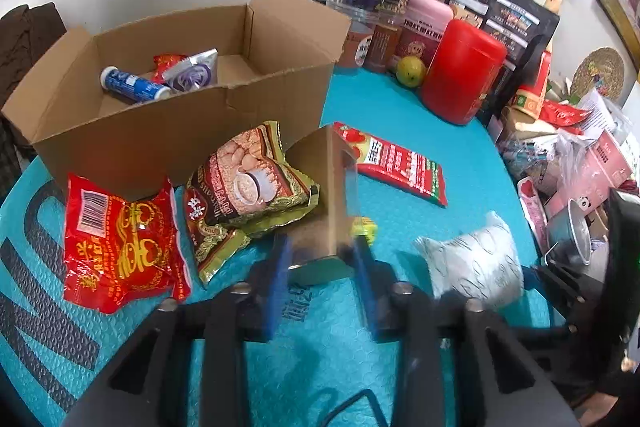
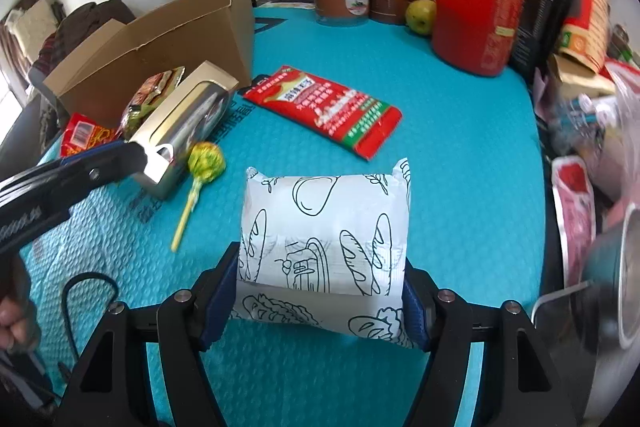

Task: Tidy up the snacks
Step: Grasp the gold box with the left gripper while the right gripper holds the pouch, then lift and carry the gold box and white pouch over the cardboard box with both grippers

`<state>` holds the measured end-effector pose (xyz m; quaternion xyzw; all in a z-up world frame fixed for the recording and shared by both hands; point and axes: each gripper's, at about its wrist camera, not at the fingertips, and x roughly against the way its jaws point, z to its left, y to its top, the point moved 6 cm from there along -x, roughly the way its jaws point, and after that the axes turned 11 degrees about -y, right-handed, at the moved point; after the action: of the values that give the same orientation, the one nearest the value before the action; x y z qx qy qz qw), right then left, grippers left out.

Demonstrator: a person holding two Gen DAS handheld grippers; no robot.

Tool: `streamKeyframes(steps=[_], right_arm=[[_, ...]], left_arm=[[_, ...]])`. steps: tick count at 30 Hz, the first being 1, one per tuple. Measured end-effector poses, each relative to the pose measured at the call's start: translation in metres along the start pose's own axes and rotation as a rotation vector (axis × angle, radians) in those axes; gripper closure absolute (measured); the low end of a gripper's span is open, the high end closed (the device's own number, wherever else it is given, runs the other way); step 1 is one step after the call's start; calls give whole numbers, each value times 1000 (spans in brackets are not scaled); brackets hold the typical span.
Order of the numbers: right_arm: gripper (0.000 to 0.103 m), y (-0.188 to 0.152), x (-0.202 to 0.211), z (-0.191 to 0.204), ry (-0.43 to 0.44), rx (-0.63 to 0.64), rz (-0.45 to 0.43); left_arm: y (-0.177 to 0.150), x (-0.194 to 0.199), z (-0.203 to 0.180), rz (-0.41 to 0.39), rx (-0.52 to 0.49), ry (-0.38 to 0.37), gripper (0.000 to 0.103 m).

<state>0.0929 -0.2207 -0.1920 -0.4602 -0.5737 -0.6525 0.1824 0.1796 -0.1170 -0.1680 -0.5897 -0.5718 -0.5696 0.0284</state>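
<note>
The white bread-print packet (image 2: 324,251) is lying on the teal desk (image 2: 460,155), clamped between the right tongs (image 2: 320,299). Just beside them, the left tongs (image 1: 322,259) are gripping a shiny gold box (image 1: 324,195), with a lollipop (image 2: 204,163) touching it and the open cardboard carton (image 1: 160,107) sitting beyond.

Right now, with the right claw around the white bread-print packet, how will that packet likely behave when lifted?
The white packet looks puffy and air-filled, so probably light for its size. Its film wrapper looks smooth, so it may slip or squash between the right claw pads rather than stay rigid. Lying flat on the teal mat, it seems unlikely to roll.
</note>
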Motion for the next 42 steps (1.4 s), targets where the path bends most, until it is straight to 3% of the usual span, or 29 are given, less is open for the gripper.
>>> streamKeyframes(steps=[2,6,10,16,20,23,25,31,42], right_arm=[[33,-4,3,-1,-2,-2,1],[33,-7,6,-3,-3,-9,2],[33,-8,7,-5,0,-12,1],[32,-7,6,-3,1,20,-7],[31,-6,4,-4,10,11,-2],[30,-5,3,-4,6,15,-3],[30,-4,3,-3,2,18,-4],[32,-7,7,-2,-9,26,-12],[32,-37,27,9,13,54,-5]], left_arm=[[-2,-9,1,45,16,15,46],[-10,-28,7,109,73,-16,44],[-10,-29,10,66,102,-41,44],[1,-30,-3,22,-22,-4,44],[3,-39,-4,44,-54,-22,44],[3,-41,-8,34,-96,-30,58],[2,-40,-11,35,-121,-17,58],[-12,-27,-12,55,-110,-24,58],[-71,25,-14,92,-110,-8,58]])
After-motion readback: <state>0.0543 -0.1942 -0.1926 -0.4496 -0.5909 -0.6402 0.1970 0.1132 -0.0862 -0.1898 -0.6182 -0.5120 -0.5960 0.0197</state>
